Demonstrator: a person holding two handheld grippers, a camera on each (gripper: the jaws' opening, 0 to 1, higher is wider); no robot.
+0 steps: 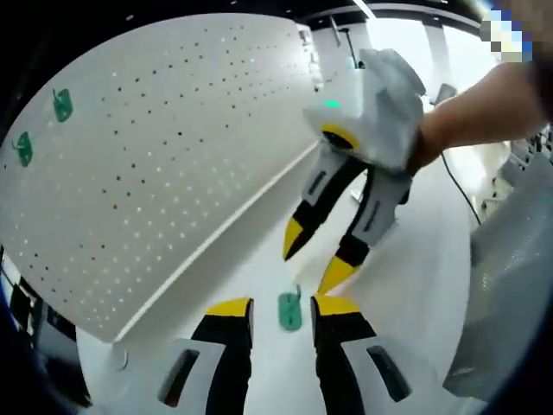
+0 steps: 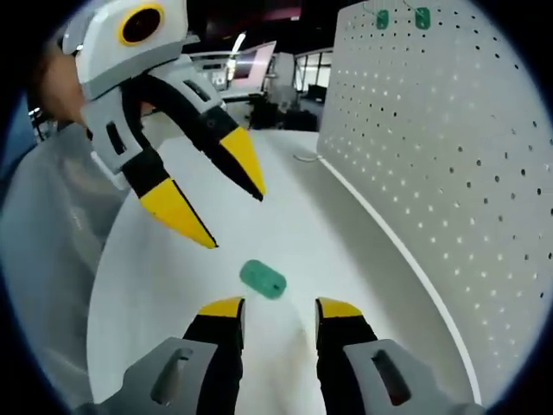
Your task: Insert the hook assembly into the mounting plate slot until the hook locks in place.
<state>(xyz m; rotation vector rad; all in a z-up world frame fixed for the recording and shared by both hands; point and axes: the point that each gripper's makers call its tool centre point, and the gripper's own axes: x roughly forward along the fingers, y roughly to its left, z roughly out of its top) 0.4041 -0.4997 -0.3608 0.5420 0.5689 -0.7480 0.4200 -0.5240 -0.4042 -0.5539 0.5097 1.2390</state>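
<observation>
Both grippers [image 1: 282, 304] [image 2: 279, 305] agape (nothing held) around smooth green plastic hook [image 2: 262, 279] near perforated pegboard [image 2: 449, 147].

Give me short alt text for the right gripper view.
A green hook lies on the white table just ahead of the open right gripper. The left gripper, open, hovers above it, beside a white pegboard.

A white tabletop [image 2: 173, 285] spans the near scene; far behind it stand desks with monitors [image 2: 251, 65] under ceiling lights.
</observation>
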